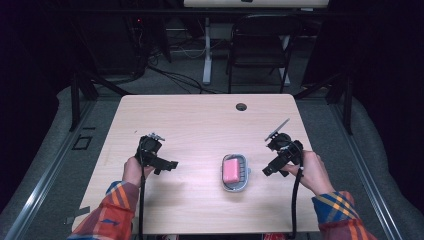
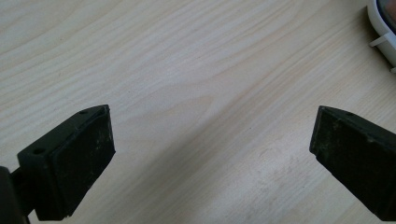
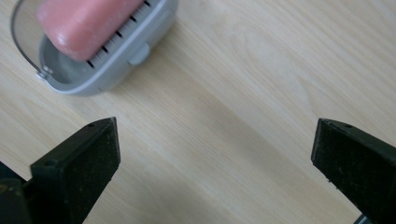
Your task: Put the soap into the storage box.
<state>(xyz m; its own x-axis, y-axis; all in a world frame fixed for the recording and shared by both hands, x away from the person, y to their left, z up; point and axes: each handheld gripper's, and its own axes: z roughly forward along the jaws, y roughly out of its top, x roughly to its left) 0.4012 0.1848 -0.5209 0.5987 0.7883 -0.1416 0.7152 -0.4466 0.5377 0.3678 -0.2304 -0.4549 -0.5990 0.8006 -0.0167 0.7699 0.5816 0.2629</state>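
Observation:
A pink bar of soap (image 1: 231,171) lies in a grey soap dish (image 1: 243,183) on the light wooden table (image 1: 200,125), right of centre near the front. In the right gripper view the soap (image 3: 86,23) and dish (image 3: 140,37) sit at the upper left, apart from the jaws. My right gripper (image 1: 269,170) is held just right of the dish, open and empty (image 3: 212,154). My left gripper (image 1: 167,166) is held well left of the dish, open over bare wood (image 2: 210,154). The dish's white rim (image 2: 382,28) shows at the far right edge of the left gripper view.
A round cable hole (image 1: 241,106) sits near the table's far edge. Beyond the table stand a black folding chair (image 1: 260,45) and a white desk leg (image 1: 207,55), with cables on the grey floor. Bare wood surrounds the dish.

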